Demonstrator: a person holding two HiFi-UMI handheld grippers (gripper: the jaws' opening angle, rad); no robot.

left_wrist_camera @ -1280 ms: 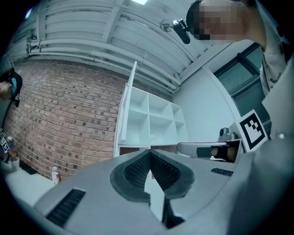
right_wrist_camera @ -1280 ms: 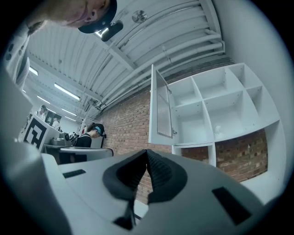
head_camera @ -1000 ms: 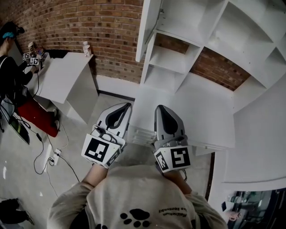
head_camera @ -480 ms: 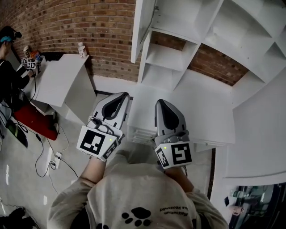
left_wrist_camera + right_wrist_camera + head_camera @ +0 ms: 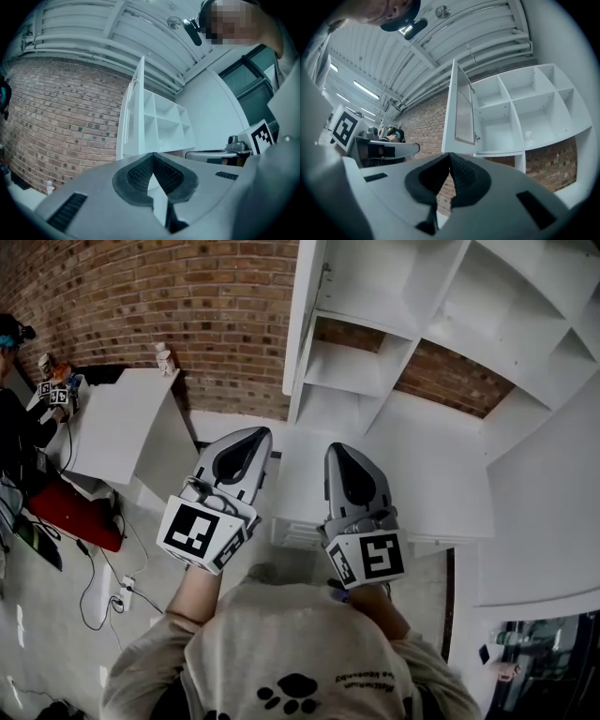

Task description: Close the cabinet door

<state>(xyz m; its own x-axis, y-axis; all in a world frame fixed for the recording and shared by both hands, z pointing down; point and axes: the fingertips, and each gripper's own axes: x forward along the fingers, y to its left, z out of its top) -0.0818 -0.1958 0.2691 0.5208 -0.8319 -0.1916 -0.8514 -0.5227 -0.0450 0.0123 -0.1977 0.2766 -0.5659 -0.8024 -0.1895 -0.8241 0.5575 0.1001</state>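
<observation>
The white cabinet (image 5: 361,367) hangs on the brick wall, with open shelves and its door (image 5: 302,310) swung out on the left side. The left gripper view shows the door (image 5: 137,110) edge-on; the right gripper view shows its (image 5: 461,110) inner face with a ribbed panel. My left gripper (image 5: 251,435) and right gripper (image 5: 338,448) are held side by side below the cabinet, pointing at it and apart from the door. The left gripper (image 5: 152,156) has its pads meeting at the tip with nothing between them. The right gripper (image 5: 450,155) is shut and empty too.
A white counter (image 5: 427,488) runs under the cabinet, and a large white panel (image 5: 553,512) stands at the right. At the left is a white table (image 5: 103,423) with a small bottle (image 5: 164,360); a person (image 5: 14,399) sits beside it. Cables (image 5: 103,587) lie on the floor.
Both grippers have moved a little forward and up toward the cabinet. Their jaws look the same, and the door stays open.
</observation>
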